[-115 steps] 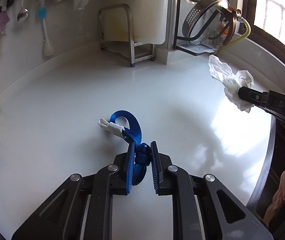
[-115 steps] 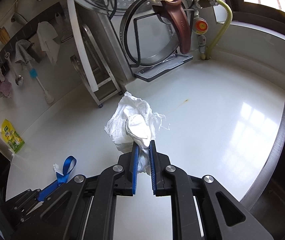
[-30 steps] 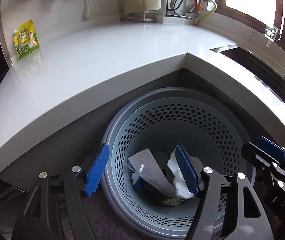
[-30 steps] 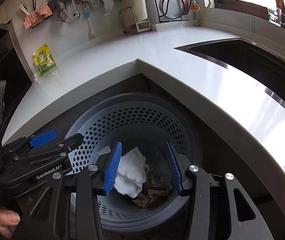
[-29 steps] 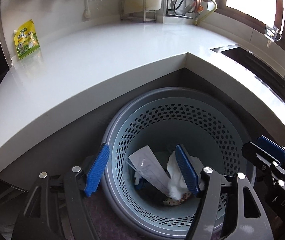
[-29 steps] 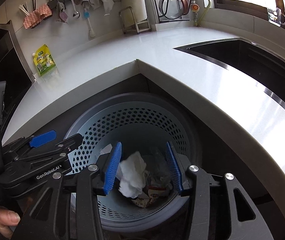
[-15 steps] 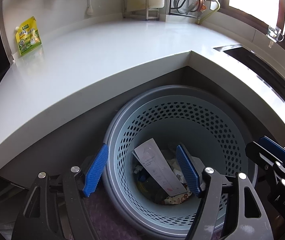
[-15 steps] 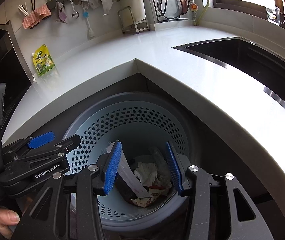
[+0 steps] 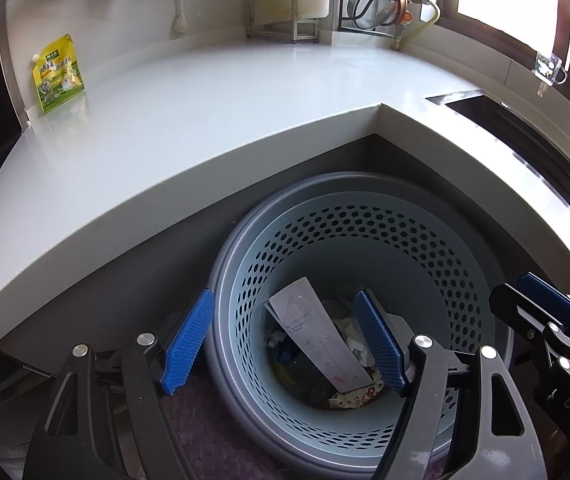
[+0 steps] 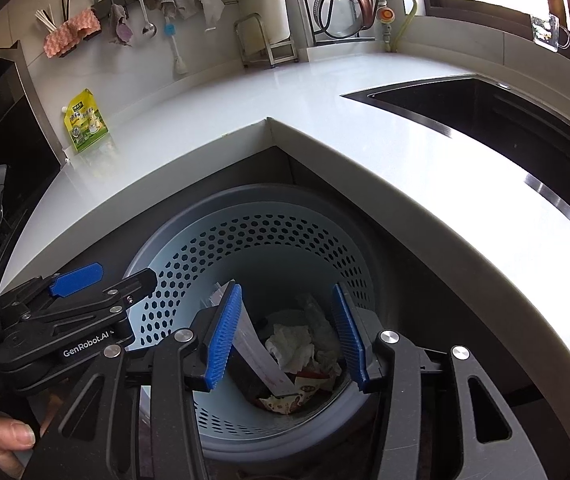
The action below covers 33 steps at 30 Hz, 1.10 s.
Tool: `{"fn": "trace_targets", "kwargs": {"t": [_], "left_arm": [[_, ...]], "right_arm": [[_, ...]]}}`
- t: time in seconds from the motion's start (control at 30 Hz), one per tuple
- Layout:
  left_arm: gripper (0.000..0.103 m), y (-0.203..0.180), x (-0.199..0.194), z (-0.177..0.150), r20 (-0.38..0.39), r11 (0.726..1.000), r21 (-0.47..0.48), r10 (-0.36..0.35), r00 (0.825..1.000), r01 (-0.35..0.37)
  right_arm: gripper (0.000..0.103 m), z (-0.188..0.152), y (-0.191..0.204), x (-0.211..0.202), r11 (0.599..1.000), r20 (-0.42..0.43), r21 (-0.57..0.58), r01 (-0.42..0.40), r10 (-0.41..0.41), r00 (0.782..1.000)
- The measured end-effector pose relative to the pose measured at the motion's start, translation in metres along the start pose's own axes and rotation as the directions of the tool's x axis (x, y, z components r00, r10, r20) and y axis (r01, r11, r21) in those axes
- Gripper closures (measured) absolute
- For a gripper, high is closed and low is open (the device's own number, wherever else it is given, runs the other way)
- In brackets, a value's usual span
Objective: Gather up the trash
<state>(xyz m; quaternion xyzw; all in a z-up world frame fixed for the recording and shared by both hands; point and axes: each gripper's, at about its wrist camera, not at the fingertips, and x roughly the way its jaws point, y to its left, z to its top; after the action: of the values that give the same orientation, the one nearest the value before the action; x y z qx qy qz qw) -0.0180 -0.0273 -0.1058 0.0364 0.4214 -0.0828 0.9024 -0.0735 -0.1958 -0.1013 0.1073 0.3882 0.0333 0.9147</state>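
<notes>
- Left claw [image 9: 285, 340] is spread wide and empty, its jaws just now widening; right claw [image 10: 287, 334] is also spread, holding nothing.
- Perforated bin [image 9: 365, 216] sits directly below both claws, tucked under the surface [image 9: 205, 112] corner.
- In the bin: crumpled tissue [image 10: 291, 346], a long paper strip [image 9: 321, 344] and wrappers [image 10: 285, 400].
- The surface beyond the claws shows no loose trash I can see.
</notes>
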Motion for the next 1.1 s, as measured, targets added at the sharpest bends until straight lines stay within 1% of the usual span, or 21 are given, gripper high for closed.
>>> {"fn": "trace_targets", "kwargs": {"t": [0.13, 0.2, 0.43, 0.57, 0.73, 0.83, 0.9, 1.03, 1.1], "left_arm": [[0.030, -0.0014, -0.0009, 0.0007, 0.001, 1.000, 0.000, -0.002, 1.000, 0.002], [0.027, -0.0020, -0.0015, 0.0006, 0.004, 1.000, -0.002, -0.003, 1.000, 0.003], [0.027, -0.0032, -0.0020, -0.0002, 0.005, 1.000, -0.001, 0.001, 1.000, -0.001], [0.021, -0.0028, -0.0020, 0.0000, 0.009, 1.000, -0.002, 0.006, 1.000, -0.006], [0.015, -0.0019, -0.0020, 0.0003, 0.009, 1.000, -0.007, 0.011, 1.000, -0.011], [0.012, 0.0001, -0.0021, 0.0000, 0.010, 1.000, -0.014, 0.009, 1.000, -0.009], [0.010, 0.0009, -0.0019, -0.0003, 0.009, 1.000, -0.017, 0.012, 1.000, -0.011], [0.008, 0.0031, -0.0019, -0.0008, 0.007, 1.000, -0.024, 0.012, 1.000, -0.012], [0.007, 0.0037, -0.0022, -0.0008, 0.009, 1.000, -0.025, 0.018, 1.000, -0.018]], "right_arm": [[0.057, 0.0000, -0.0005, -0.0001, 1.000, 0.001, 0.000, 0.001, -0.001, 1.000], [0.056, 0.0000, -0.0008, -0.0002, 1.000, 0.002, 0.001, 0.004, -0.004, 1.000], [0.055, 0.0006, -0.0032, -0.0004, 1.000, 0.003, 0.007, 0.007, -0.007, 1.000], [0.053, 0.0010, -0.0027, -0.0013, 1.000, 0.007, 0.005, 0.012, -0.012, 1.000], [0.050, 0.0017, -0.0048, -0.0025, 1.000, 0.008, 0.011, 0.017, -0.017, 1.000], [0.044, 0.0018, -0.0063, -0.0036, 1.000, 0.013, 0.016, 0.013, -0.013, 1.000], [0.042, 0.0019, -0.0065, -0.0043, 1.000, 0.016, 0.019, 0.012, -0.012, 1.000], [0.036, 0.0021, -0.0069, -0.0046, 1.000, 0.023, 0.026, 0.008, -0.009, 1.000], [0.035, 0.0026, -0.0074, -0.0047, 1.000, 0.025, 0.030, 0.008, -0.008, 1.000]]}}
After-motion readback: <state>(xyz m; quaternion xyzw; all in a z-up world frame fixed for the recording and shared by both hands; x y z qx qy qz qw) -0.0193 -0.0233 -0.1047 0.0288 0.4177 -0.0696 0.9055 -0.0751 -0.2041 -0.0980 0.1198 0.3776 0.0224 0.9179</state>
